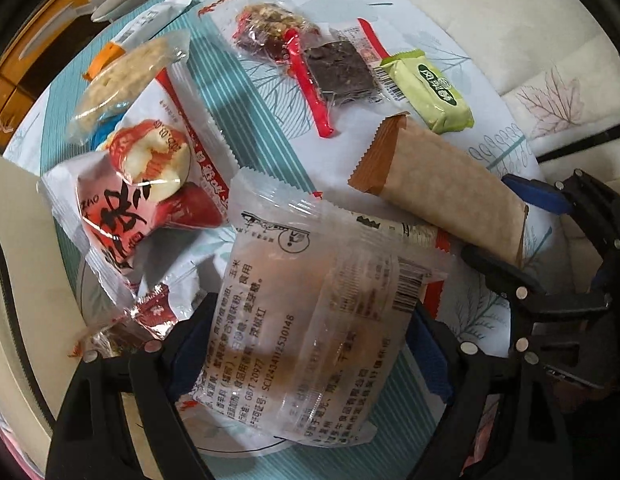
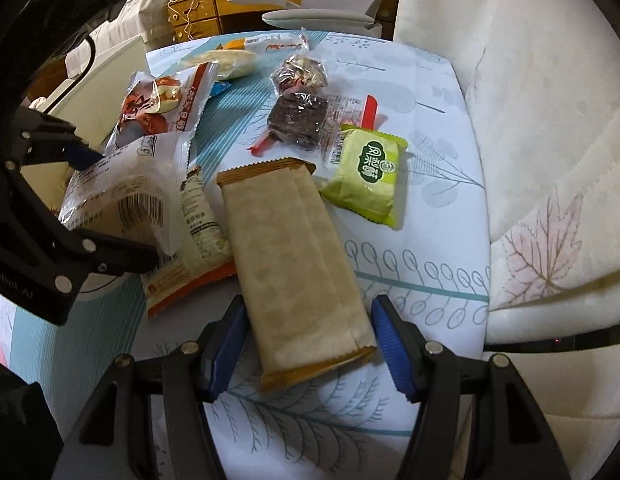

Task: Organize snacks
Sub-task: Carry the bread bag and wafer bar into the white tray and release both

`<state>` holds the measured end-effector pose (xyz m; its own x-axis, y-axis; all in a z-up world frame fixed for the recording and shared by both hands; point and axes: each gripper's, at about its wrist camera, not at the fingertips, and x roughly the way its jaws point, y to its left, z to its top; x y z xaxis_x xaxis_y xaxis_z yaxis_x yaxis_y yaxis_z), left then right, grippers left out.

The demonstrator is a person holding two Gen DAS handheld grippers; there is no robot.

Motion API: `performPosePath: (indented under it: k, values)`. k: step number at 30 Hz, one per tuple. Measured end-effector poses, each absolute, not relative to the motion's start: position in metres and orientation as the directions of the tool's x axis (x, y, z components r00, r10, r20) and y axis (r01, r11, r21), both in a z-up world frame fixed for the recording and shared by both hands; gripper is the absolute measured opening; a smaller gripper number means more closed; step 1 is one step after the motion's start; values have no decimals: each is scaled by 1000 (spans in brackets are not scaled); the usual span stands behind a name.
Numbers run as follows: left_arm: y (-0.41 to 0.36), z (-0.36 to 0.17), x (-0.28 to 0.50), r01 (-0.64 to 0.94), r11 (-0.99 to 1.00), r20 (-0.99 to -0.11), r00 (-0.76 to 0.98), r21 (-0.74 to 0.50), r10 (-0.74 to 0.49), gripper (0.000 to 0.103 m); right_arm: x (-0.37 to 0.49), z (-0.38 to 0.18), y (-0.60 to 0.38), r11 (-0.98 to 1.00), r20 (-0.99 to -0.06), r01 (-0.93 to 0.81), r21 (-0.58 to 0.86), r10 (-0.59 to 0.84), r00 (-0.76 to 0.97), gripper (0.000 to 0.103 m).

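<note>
**Brown paper bar between the right tongs, clear cake pack between the left**

Brown, matt and paper-like, the long snack bar wrapper (image 2: 297,264) lies slantwise on the leaf-printed tablecloth (image 2: 430,92), its near end between the blue pads of the right gripper (image 2: 305,344). Those jaws stand apart on either side of the bar, with a gap visible at each pad.

The left gripper (image 1: 301,344) points down over a clear plastic pastry packet with black print and a barcode (image 1: 310,320). Its jaws are wide and straddle the packet; whether the pads press on it I cannot tell, as the wrapper hides their faces.

Beyond the brown bar sit a light green square snack pack (image 2: 366,176), a dark brownie-like square in clear wrap (image 2: 297,120) and a clear-wrapped nut cluster (image 2: 301,72). To the left lies a red and white crinkly snack bag (image 1: 121,216), with a pale puffed rice cake in clear film (image 1: 121,76) behind it.
</note>
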<state>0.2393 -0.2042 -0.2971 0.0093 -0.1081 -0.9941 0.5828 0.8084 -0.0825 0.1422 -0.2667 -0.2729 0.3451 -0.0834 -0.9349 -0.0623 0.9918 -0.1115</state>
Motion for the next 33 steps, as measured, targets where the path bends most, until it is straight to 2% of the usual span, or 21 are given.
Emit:
performPosePath:
  k: [10, 13, 16, 24, 33]
  values:
    - [-188, -296, 230, 461, 884, -995, 18, -75, -94, 75, 142, -271, -267, 994, -946, -47, -102, -82, 313, 59]
    - [-180, -289, 224, 394, 913, -993, -1, -108, -117, 71, 141, -270, -268, 996, -953, -26, -86, -75, 292, 58]
    - [-168, -286, 215, 352, 925, -990, -27, -140, -140, 70, 140, -268, -270, 999, -964, 23, -36, -41, 264, 58]
    - [-144, -261, 175, 336, 933, -992, -54, -128, -117, 70, 132, -257, -268, 994, -975, 111, 20, -5, 224, 57]
    - [-113, -214, 147, 348, 927, -990, -45, -142, -134, 70, 115, -228, -254, 987, -959, 154, 47, 1, 284, 53]
